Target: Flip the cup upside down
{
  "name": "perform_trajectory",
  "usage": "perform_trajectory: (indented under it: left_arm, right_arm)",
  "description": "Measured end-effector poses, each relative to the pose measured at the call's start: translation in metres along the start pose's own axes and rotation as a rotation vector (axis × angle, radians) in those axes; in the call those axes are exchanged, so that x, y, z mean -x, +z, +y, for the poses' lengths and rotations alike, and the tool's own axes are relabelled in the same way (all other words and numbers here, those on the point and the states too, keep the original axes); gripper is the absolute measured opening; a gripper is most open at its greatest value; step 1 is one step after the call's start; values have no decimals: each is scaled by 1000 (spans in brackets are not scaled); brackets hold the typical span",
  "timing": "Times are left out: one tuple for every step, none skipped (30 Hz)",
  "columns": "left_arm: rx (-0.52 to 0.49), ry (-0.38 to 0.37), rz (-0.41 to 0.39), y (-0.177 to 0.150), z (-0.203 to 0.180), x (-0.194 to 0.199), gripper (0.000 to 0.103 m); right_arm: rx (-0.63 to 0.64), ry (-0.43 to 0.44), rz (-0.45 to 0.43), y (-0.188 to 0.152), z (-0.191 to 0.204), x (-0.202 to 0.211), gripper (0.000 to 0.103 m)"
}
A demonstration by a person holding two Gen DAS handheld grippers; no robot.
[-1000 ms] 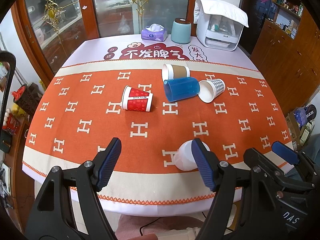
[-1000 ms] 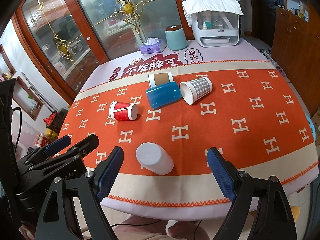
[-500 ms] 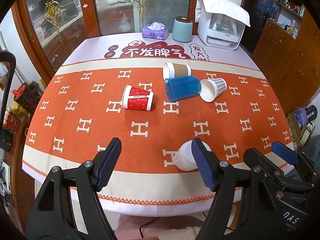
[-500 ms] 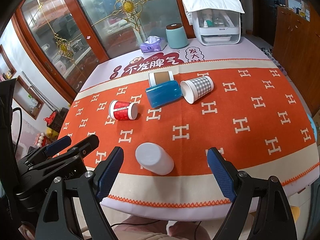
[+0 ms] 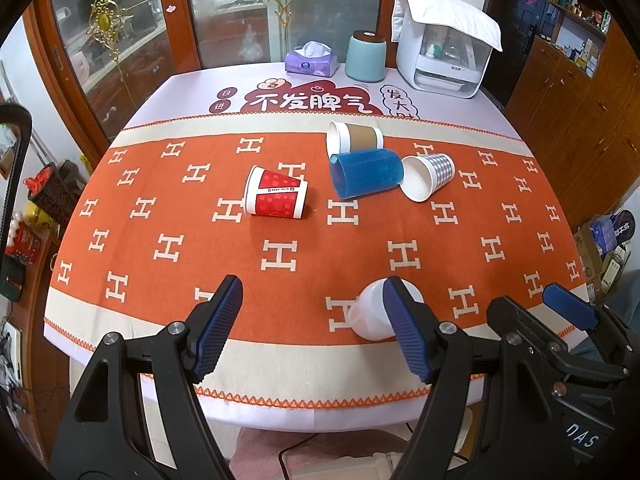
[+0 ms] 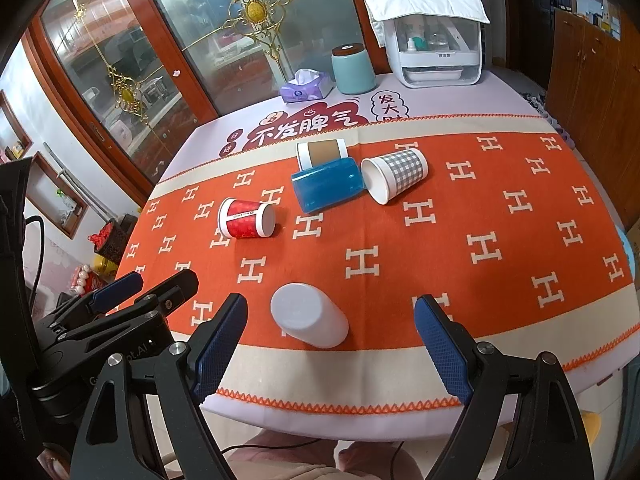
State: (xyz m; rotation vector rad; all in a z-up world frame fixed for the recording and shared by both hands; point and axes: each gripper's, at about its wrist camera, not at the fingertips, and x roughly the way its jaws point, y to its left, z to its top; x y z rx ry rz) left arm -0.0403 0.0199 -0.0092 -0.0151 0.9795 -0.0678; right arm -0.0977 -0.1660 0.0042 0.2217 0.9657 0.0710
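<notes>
Both my jaws stand wide apart, holding nothing. My right gripper (image 6: 330,344) hovers level at the table's near edge, the white cup (image 6: 308,316) standing inverted between its fingers, untouched. My left gripper (image 5: 310,328) hovers beside it. Farther off lie the red cup (image 6: 246,218), blue cup (image 6: 328,186) and checked cup (image 6: 394,174).
</notes>
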Motion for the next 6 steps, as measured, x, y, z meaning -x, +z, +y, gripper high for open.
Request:
perform_trajectory:
  left_arm:
    - [1,1,1,-1,0,-1,70]
    - [1,2,3,-1,0,-1,70]
    - [1,2,4,-1,0,-2,70]
    - [2,2,6,-2,0,-2,70]
    - [3,3,8,-2,0,-3,70]
    - [4,4,10,-2,-1,-3,70]
  right_arm:
    - [0,1,1,-2,1,-1,87]
    - [0,1,1,0,0,0,87]
    - [0,2,3,0,0,-2,87]
    - [0,2,4,-2,1,-2,87]
    - [1,3,5,-2,1,-3,87]
    - [2,3,5,-2,0,-3,87]
